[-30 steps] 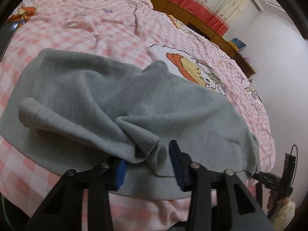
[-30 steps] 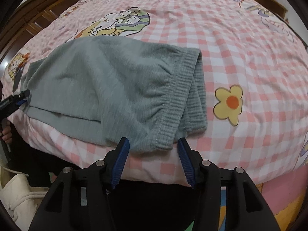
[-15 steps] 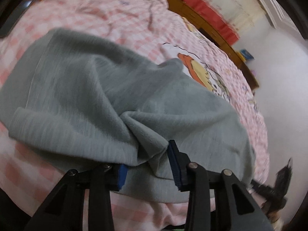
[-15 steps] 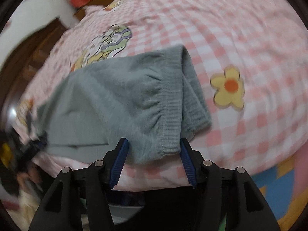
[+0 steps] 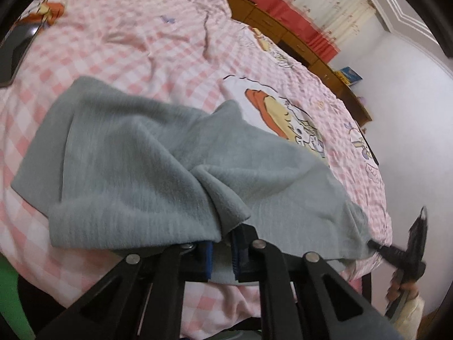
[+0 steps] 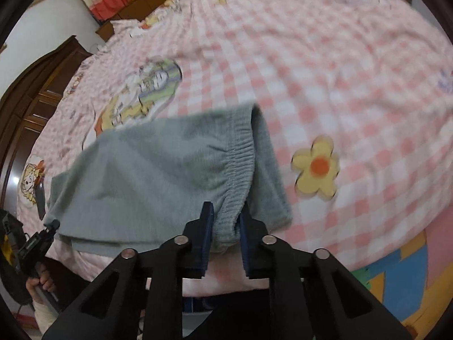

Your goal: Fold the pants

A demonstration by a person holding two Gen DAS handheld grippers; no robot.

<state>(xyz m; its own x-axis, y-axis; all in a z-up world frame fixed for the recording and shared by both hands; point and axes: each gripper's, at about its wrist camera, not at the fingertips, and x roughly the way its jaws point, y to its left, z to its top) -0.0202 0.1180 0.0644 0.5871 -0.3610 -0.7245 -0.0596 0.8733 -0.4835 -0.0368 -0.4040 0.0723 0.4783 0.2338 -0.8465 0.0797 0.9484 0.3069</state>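
Grey knit pants (image 5: 136,170) lie across the near edge of a bed with a pink checked sheet (image 5: 127,42). In the left wrist view my left gripper (image 5: 222,250) is shut on the bunched leg end of the pants, whose folds drape over its blue pads. In the right wrist view my right gripper (image 6: 225,236) is shut on the ribbed elastic waistband (image 6: 237,167) at the near corner of the pants (image 6: 147,170). Each gripper shows small at the far end of the pants in the other's view.
The sheet carries cartoon prints (image 5: 288,119) and a yellow flower (image 6: 317,167). Wooden cabinets (image 5: 283,25) and red curtains line the far wall. A dark wooden wardrobe (image 6: 36,90) stands left in the right wrist view. Colourful floor mats (image 6: 405,272) lie beside the bed.
Both grippers moved in onto the pants and closed, the left on the leg end and the right on the waistband. Both views shifted and the cloth has bunched between the jaws.
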